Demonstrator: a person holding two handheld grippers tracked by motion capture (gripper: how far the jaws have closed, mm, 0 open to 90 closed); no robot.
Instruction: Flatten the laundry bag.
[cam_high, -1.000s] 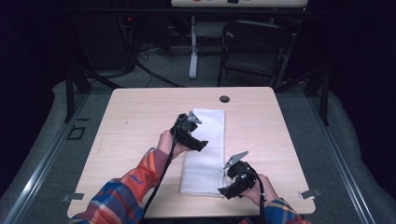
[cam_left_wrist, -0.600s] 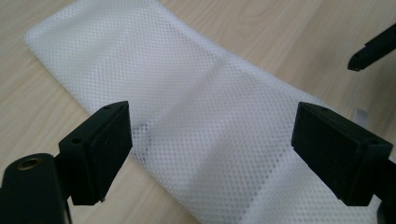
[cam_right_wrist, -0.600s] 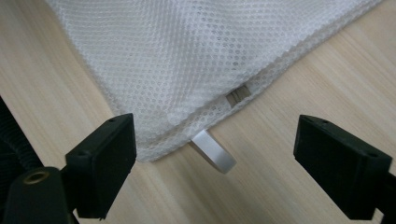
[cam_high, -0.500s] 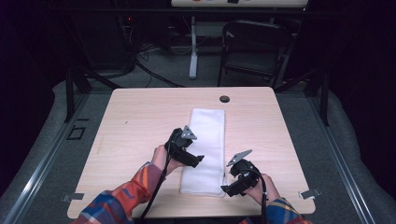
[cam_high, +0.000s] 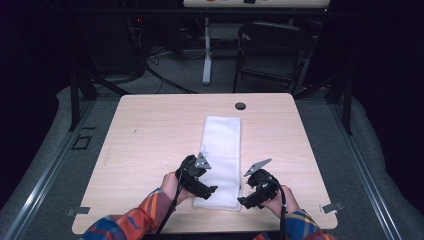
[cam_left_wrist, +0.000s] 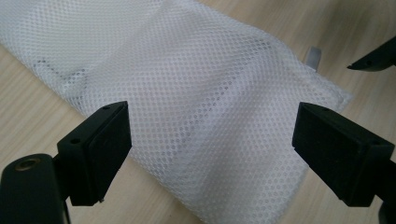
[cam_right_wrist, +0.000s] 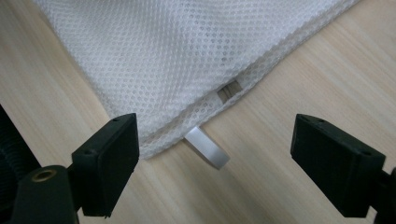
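Where the mesh bag (cam_high: 221, 160) ends, both tools (cam_high: 226, 195) wide open, empty, bare table (cam_high: 150, 135) around.

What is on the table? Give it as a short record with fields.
surface: wooden table
item: white mesh bag, lying flat, lengthwise away from the person
detail: small grey tab sticking out at the bag's near edge
left gripper: open, over the bag's near left corner
right gripper: open, at the near right corner, jaws either side of the tab
held: nothing
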